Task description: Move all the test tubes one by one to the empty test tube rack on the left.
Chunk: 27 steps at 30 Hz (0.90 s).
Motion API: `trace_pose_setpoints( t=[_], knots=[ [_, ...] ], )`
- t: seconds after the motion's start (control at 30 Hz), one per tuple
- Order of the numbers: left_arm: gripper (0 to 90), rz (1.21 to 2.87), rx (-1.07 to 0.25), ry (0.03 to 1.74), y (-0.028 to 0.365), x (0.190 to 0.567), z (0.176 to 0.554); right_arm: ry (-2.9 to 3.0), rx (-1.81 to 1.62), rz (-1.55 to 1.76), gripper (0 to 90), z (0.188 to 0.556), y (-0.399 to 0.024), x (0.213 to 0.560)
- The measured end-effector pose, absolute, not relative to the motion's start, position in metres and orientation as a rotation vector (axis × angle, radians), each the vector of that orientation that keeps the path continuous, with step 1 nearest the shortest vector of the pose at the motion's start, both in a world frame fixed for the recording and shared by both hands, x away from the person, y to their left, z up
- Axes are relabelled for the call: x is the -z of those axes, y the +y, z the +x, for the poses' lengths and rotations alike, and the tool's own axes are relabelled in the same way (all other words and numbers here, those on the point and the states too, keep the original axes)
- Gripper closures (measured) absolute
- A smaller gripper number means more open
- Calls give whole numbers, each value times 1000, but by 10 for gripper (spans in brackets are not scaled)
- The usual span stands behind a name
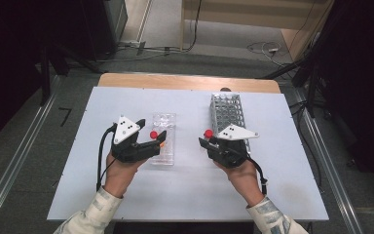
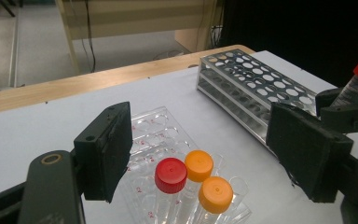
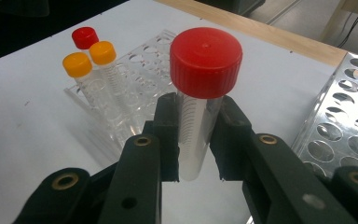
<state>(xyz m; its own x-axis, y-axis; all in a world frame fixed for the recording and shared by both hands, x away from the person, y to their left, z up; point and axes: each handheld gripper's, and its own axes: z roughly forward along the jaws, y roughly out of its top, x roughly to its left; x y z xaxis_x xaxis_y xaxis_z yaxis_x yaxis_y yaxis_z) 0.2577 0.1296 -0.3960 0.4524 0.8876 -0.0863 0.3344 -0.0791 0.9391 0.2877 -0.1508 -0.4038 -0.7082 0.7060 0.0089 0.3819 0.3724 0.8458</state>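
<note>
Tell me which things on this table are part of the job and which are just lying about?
Part of the job:
- clear plastic tube with a red cap, clamped in the right gripper
- clear plastic rack holding one red-capped tube and two orange-capped tubes
- metal perforated rack
- left gripper, open over the clear rack

Lying about:
- cables on the floor beyond the table

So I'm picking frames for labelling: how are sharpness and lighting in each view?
High view: soft and low in detail, evenly lit white table, dark corners. Left gripper view: caps sharp, red-capped tube in rack clear, near jaws slightly soft, black upper right. Right gripper view: the held red-capped tube is crisp, with the right gripper shut on it; mild glare on the metal rack.
</note>
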Motion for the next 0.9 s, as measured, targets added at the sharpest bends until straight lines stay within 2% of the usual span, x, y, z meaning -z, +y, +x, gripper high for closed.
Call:
trace_pose_setpoints(
  t=[0.9],
  knots=[
    [231,1641,-648,1079,131,395,257,2330,-1265,897,711,271,-145,407]
  ],
)
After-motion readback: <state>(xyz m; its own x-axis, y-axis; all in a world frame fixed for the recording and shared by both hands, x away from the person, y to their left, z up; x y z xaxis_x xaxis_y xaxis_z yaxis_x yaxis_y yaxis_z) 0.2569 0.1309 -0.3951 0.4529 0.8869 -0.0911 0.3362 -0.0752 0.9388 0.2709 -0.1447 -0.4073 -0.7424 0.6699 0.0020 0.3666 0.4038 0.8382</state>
